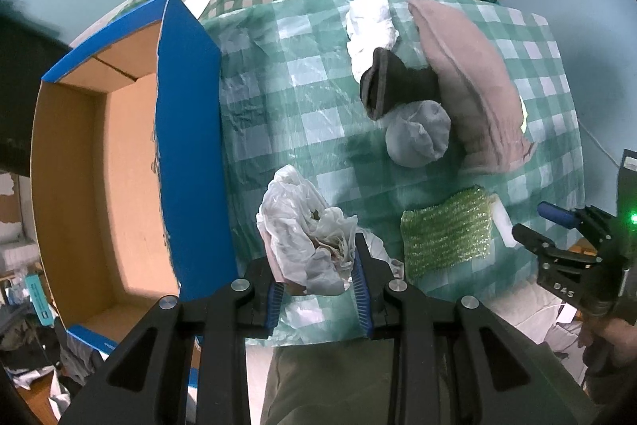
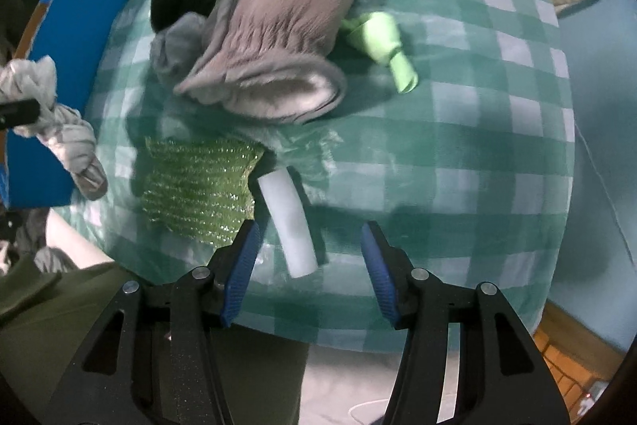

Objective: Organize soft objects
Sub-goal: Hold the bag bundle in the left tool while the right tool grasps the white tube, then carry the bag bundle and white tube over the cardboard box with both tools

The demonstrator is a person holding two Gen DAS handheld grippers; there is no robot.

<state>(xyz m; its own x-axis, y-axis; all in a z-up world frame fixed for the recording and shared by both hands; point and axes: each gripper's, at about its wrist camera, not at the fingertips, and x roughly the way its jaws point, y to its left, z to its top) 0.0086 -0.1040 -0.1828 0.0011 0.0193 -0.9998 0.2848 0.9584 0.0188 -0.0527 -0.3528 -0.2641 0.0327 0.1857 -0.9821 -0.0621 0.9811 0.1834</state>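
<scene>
My left gripper [image 1: 318,279] is shut on a crumpled white plastic bag [image 1: 306,230], held above the checked table near the open blue cardboard box [image 1: 187,146]. The bag also shows at the left in the right wrist view [image 2: 59,130]. My right gripper [image 2: 310,257] is open above a white foam cylinder [image 2: 288,222], not touching it. On the table lie a green sparkly sponge [image 2: 195,194], a pink-grey pillow [image 2: 274,38], a grey cloth ball [image 1: 418,134], a black sock [image 1: 398,82], a white cloth [image 1: 370,26] and a light green roll [image 2: 382,42].
The box [image 1: 99,166] stands open at the table's left side with a bare brown floor. The green-checked tablecloth [image 2: 458,146] covers the table. The right gripper [image 1: 557,241] shows at the right edge in the left wrist view. Clutter lies on the floor at lower left.
</scene>
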